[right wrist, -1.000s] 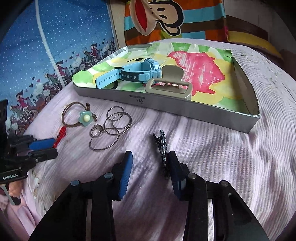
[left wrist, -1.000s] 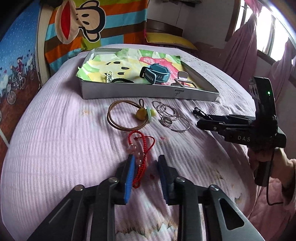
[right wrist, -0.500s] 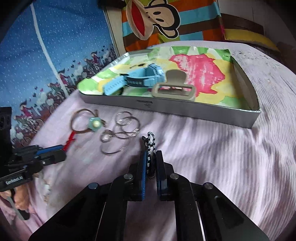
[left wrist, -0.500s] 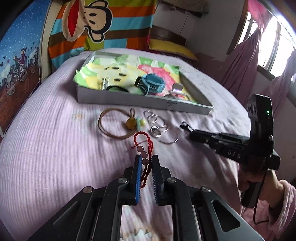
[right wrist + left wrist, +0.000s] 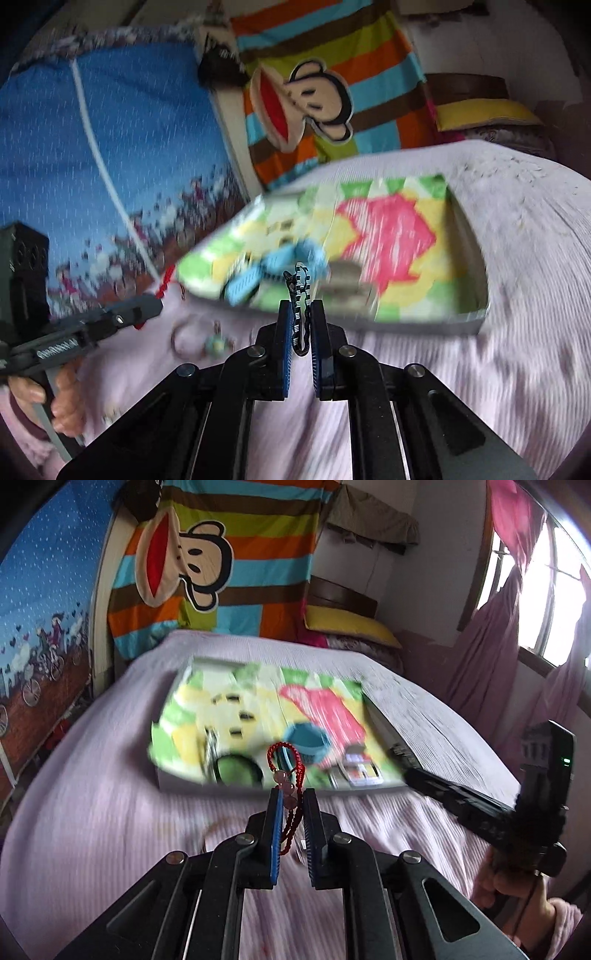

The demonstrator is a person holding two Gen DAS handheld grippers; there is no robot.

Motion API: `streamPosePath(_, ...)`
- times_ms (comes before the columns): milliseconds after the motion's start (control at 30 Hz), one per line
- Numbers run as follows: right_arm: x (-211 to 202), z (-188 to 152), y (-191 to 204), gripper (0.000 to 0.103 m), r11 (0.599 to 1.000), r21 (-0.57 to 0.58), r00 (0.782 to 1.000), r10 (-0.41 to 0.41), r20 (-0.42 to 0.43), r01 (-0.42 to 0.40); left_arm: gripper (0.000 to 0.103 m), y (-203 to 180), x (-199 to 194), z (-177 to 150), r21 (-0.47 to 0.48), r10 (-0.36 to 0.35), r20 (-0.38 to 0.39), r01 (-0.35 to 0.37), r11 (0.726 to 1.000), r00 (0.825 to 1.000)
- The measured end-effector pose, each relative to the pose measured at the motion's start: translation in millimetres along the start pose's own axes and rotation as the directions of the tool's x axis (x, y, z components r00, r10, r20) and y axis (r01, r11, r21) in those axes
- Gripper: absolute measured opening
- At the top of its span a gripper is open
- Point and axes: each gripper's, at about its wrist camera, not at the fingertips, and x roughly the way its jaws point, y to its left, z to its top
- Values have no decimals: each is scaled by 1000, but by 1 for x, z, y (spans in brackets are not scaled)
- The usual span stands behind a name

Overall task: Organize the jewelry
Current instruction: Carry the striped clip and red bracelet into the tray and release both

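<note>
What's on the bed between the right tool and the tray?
In the right wrist view, mostly bare bedspread lies between the right tool and the tray; a flower hair tie lies off to the left.

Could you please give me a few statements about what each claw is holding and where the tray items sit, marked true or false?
1. The left claw is shut on the red beaded bracelet. True.
2. The right claw is open and holds nothing. False: it is shut on the black and white hair tie.
3. The blue watch lies inside the tray. True.
4. The red beaded bracelet lies flat on the bedspread. False: it hangs between the left claw's fingers, lifted clear of the bedspread.
5. The flower hair tie is in the tray. False: it lies on the bedspread in front of the tray.
</note>
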Motion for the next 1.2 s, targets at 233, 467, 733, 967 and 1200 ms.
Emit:
streamPosePath(233, 27, 41, -13, 8, 999, 1, 996, -40, 79, 40, 11, 15, 38, 46, -35, 40, 8, -40, 999, 999)
streamPosePath(467, 68, 60, -25, 8, 993, -25, 992, -115, 49, 116, 11, 18, 84, 59, 1, 107, -88, -107, 994, 990)
streamPosePath(733, 111, 52, -48, 8, 988, 27, 981, -149, -120, 154, 11, 26, 119, 57, -8, 134, -184, -138, 990, 974)
streamPosePath(967, 128, 35, -68, 8, 982, 88, 963, -146, -225, 169, 11, 24, 131, 44, 8, 141, -229, -142, 990, 963)
streamPosePath(1200, 131, 32, -66, 9, 982, 70, 961, -156, -228, 176, 11, 19, 134, 41, 33, 143, -240, -139, 990, 960)
